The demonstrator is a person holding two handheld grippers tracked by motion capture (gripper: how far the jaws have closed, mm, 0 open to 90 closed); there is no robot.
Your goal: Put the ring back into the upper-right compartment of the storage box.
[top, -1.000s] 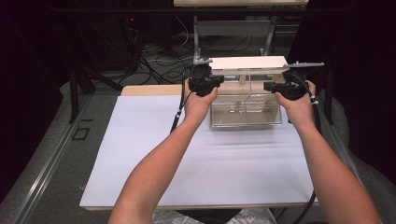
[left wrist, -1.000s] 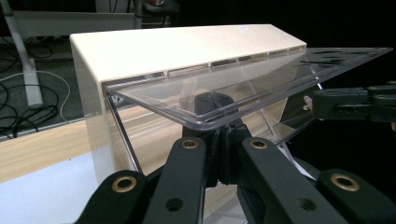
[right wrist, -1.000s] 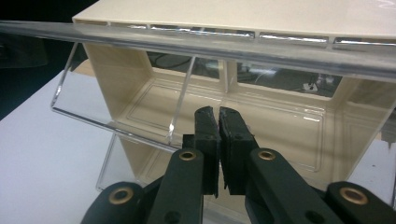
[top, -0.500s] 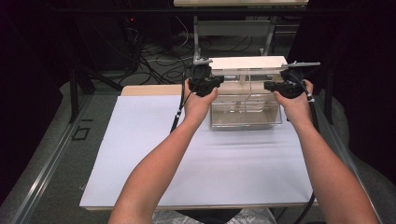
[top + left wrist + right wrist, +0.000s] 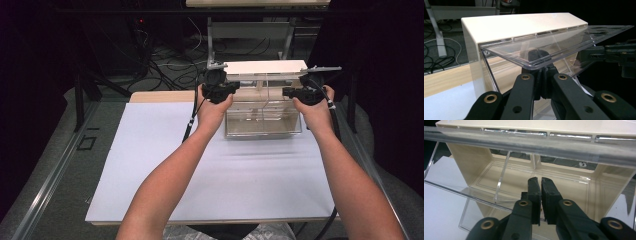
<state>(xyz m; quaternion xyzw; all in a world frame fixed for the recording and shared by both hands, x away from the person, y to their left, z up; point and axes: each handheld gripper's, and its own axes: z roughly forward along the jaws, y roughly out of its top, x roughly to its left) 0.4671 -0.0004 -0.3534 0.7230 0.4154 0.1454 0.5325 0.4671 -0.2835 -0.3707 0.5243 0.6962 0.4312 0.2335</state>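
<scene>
Now the left gripper (image 5: 541, 75) jaws pinch the clear lid (image 5: 554, 47); the right gripper (image 5: 541, 192) jaws, nearly closed, have eased slightly, holding nothing.

Both forearms were stretched forward from the six o'clock edge of the high view toward twelve o'clock, bare and nearly straight. The left claw (image 5: 220, 90) was held in the left hand (image 5: 212, 110) at about eleven o'clock, its jaws pressed fully together. The right claw (image 5: 301, 93) was held in the right hand (image 5: 315, 111) at about one o'clock, level with the left; its jaws, just eased apart, stood a narrow slit apart.
</scene>
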